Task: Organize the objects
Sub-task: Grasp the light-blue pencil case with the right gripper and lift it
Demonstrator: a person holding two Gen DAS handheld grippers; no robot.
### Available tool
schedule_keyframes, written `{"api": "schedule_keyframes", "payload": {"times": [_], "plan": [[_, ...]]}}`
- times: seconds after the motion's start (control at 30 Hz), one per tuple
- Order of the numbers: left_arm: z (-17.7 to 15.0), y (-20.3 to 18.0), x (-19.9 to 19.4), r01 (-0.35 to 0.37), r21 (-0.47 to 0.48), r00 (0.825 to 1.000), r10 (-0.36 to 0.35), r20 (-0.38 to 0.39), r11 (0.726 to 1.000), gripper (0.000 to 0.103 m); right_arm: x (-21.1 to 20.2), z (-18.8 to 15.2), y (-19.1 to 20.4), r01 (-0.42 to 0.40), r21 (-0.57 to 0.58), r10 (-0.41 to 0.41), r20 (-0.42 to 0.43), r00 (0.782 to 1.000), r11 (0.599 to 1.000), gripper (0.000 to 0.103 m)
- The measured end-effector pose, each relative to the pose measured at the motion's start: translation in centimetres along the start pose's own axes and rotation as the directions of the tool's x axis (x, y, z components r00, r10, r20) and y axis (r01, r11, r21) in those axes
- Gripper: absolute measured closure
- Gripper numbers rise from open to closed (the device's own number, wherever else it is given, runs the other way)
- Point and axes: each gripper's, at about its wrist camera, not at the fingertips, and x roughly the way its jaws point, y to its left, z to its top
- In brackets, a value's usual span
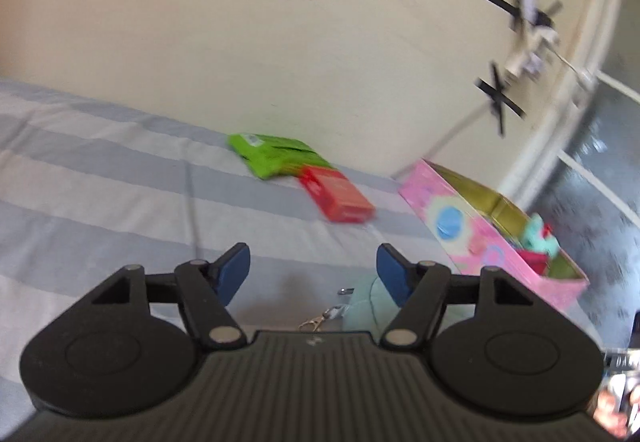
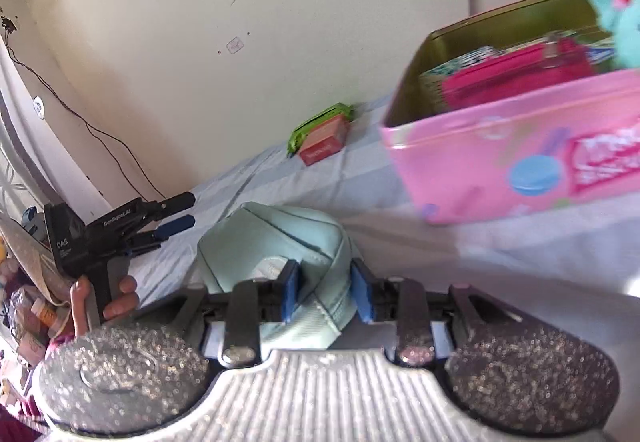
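My right gripper is shut on a pale teal fabric pouch, held above the striped bed sheet. The pouch's edge also shows in the left wrist view with a small metal clasp. My left gripper is open and empty over the bed; it also shows in the right wrist view, held by a hand. A pink tin box holds a pink pouch and a teal plush toy; it also shows in the left wrist view. A green packet and a red box lie near the wall.
The striped blue and white bed sheet runs up to a cream wall. A cable hangs down the wall at left. Cluttered small items lie at the far left edge. Taped fittings are on the wall at right.
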Motion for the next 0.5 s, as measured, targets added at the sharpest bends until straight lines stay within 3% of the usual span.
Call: {"api": "schedule_keyframes", "payload": {"times": [0.1, 0.23, 0.33, 0.5], "plan": [[-1.1, -4.3, 0.8, 0.159, 0.061, 0.983, -0.152, -0.105, 0.985, 0.03, -5.4, -1.7, -2.9, 0.055, 0.05, -0.057, 0.049, 0.997, 0.997, 0.073], [-2.7, -10.0, 2.5, 0.215, 0.134, 0.961, -0.185, -0.206, 0.967, 0.027, -10.7, -3.6, -5.9, 0.147, 0.153, -0.174, 0.178, 0.969, 0.977, 0.061], [-3.6, -12.0, 4.0, 0.221, 0.145, 0.951, -0.18, -0.253, 0.964, 0.025, -12.3, -4.1, -7.2, 0.136, 0.231, -0.194, 0.248, 0.949, 0.963, 0.057], [-5.0, -14.1, 5.3, 0.132, 0.213, 0.955, -0.067, -0.29, 0.968, 0.02, -11.9, -4.3, -6.6, 0.1, 0.159, -0.135, 0.225, 0.965, 0.982, 0.044]]}}
